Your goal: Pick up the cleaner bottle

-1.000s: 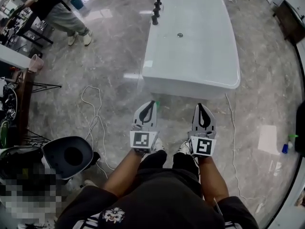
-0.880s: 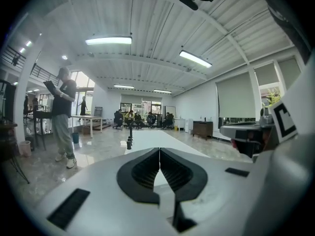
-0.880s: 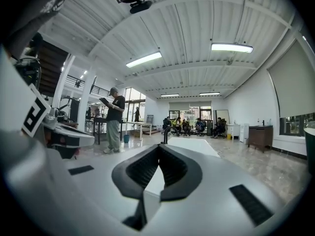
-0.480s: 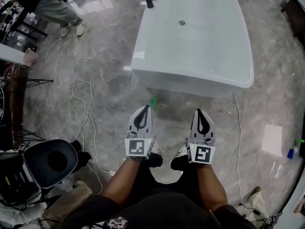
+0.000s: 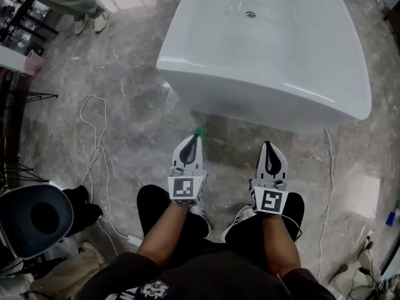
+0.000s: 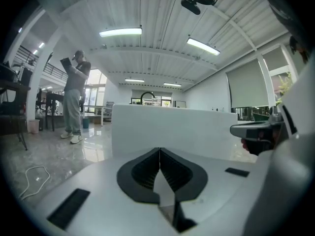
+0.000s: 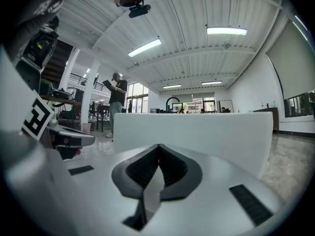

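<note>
A small green object (image 5: 198,131), perhaps a bottle top, stands on the floor close to the white bathtub (image 5: 262,74). I cannot make out its body. My left gripper (image 5: 194,137) is shut and empty, its tip just short of that green object. My right gripper (image 5: 267,144) is also shut and empty, further right. Both point at the tub's side. In the left gripper view the left gripper (image 6: 159,150) faces the tub wall (image 6: 172,132) with its jaws together. The right gripper (image 7: 158,146) shows the same in the right gripper view. No bottle appears in either gripper view.
A blue bottle with a green top (image 5: 392,216) stands at the far right on the floor. White cables (image 5: 94,149) trail over the marble floor at left. A black round bin (image 5: 31,217) sits lower left. A person (image 6: 75,100) stands beyond the tub at left.
Both grippers have sunk toward the floor, still side by side, as the wearer crouched. The tub now looms larger and nearer. The jaws stayed shut.
</note>
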The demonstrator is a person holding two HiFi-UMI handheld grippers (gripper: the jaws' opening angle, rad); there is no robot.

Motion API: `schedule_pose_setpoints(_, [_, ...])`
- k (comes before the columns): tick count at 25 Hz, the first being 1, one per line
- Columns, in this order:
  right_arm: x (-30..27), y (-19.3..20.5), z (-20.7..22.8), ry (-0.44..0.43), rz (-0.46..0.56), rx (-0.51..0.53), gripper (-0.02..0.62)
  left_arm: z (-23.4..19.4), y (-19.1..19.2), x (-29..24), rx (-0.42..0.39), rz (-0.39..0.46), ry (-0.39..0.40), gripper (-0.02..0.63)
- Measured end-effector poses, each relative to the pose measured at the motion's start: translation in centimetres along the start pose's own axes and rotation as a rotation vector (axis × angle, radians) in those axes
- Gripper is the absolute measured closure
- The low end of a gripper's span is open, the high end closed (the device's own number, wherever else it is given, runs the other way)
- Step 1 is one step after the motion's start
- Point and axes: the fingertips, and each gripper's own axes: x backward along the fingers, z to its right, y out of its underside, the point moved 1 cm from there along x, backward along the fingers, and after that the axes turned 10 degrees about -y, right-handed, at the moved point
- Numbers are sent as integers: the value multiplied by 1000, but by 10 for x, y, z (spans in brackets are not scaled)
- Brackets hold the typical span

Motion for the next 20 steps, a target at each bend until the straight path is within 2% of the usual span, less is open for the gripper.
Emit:
schedule_pose_setpoints(3, [-7,47,1,-1,7,4,578,-2,45,-13,6,13,-6,600])
schedule_pose_setpoints(7, [-7,91,5,7,4,-1,578,-2,88,-19,9,5,-19,600])
schedule_pose_setpoints(12, [-13,112,0,-19,6,-13,578,-12,126,-23,6,-12,-49,600])
schedule_pose_setpoints(14, [-16,113,-3,-37,11,-17,578,-13,131,-22,-6,14,-57,598])
schedule_pose_setpoints(15, [-18,115,-4,-45,13,-20,578,-12,132,-22,-15,34,-60,578])
schedule_pose_setpoints(17, [-21,119,-6,-57,15,-25,578,-10,136,-26,-22,52,-68,484])
schedule_pose_setpoints(20, [-24,126,-11,-72,13,-31,578,-16,171,-36,-48,27,-98,408])
